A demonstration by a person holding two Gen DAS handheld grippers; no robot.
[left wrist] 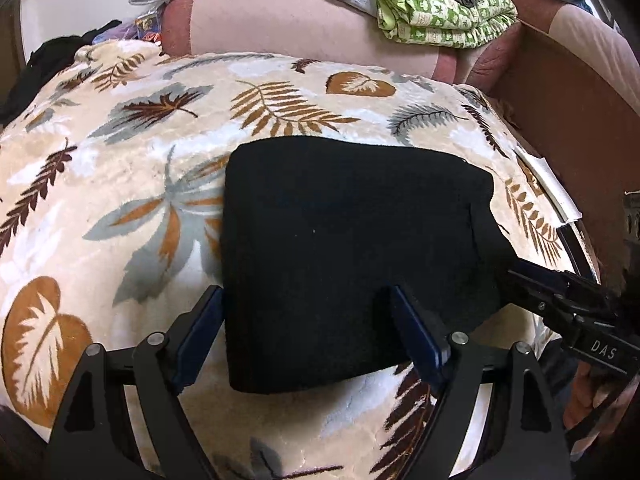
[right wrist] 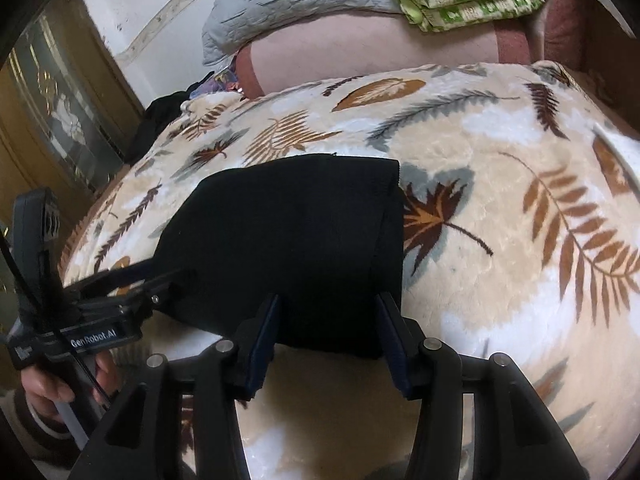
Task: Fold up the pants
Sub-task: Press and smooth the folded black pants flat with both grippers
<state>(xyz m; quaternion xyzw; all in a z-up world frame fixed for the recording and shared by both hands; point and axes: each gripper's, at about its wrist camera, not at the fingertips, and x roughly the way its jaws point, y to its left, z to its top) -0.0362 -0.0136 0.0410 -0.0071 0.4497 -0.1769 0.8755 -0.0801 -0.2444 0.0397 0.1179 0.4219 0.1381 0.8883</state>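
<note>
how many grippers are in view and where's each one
2. The left gripper is at the near left edge of the folded black pants, jaws open. The right gripper is at the pants' near right edge, jaws open. None hidden as far as I can tell.

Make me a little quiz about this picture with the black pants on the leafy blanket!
1. True or false: the black pants lie folded into a compact rectangle on the leaf-print blanket.
2. Is the left claw open or shut?
3. What sits on the pink bedding behind the blanket? A) green patterned cloth B) a red ball C) a shoe

Key: 1 true; 2 open; 3 A
</note>
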